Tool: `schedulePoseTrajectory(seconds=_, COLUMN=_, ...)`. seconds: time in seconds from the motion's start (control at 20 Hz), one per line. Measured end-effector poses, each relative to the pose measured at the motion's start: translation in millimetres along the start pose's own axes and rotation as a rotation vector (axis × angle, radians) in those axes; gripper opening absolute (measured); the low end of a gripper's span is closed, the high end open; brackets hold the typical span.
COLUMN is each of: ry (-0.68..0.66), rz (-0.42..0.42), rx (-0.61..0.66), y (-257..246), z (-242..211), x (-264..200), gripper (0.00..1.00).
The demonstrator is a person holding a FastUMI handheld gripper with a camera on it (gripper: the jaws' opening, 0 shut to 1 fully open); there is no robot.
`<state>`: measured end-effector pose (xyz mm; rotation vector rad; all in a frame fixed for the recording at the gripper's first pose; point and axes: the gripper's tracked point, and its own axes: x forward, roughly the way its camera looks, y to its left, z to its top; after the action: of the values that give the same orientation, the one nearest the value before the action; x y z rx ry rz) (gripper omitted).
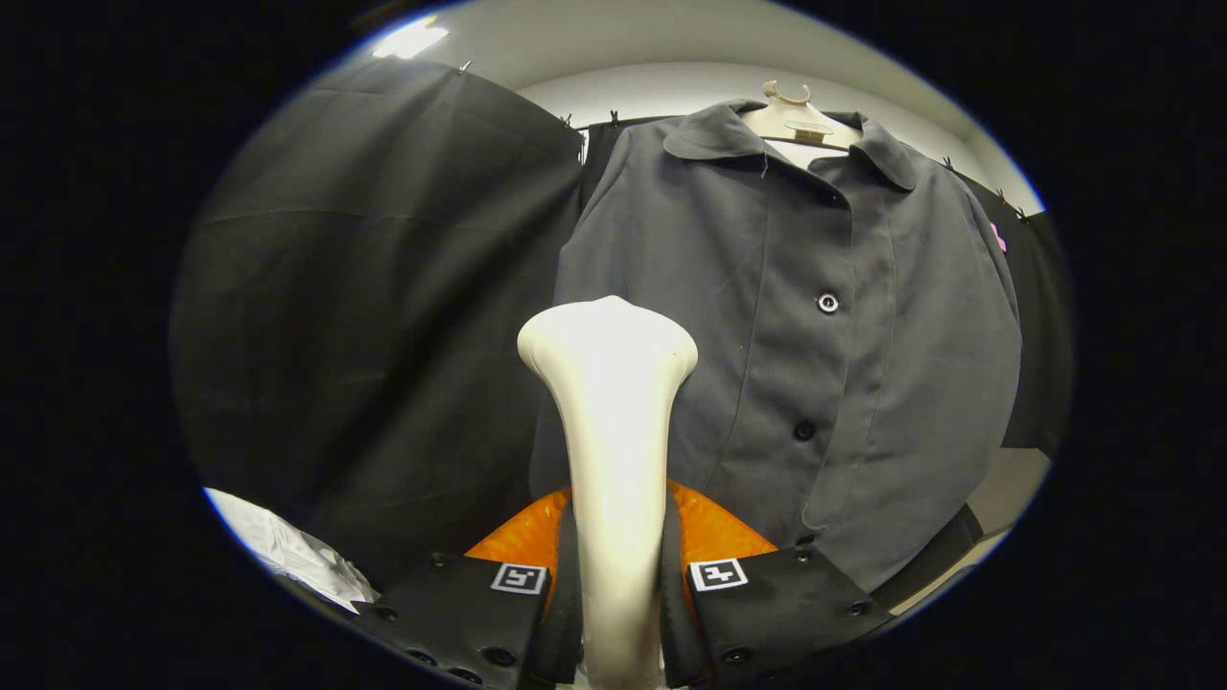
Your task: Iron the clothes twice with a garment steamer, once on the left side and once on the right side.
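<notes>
The garment steamer stands up between the fingers of the tongs, and its handle runs out of sight at the bottom — its lower end cannot be seen. Its upright body covers the lower left front of the grey shirt, so the hem there is hidden. The hanger is mostly tucked inside the collar — just its hook and neck show. A crumpled pale sheet beside the tongs is cut off; what it is cannot be told.
</notes>
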<state>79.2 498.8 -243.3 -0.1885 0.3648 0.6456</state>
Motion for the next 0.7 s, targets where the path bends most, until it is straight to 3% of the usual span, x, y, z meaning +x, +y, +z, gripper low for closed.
schedulePoseTrajectory(seconds=0.7, ry=0.266, rz=0.03, rx=0.03, y=16.7, z=-153.1, x=-20.2, gripper=0.41)
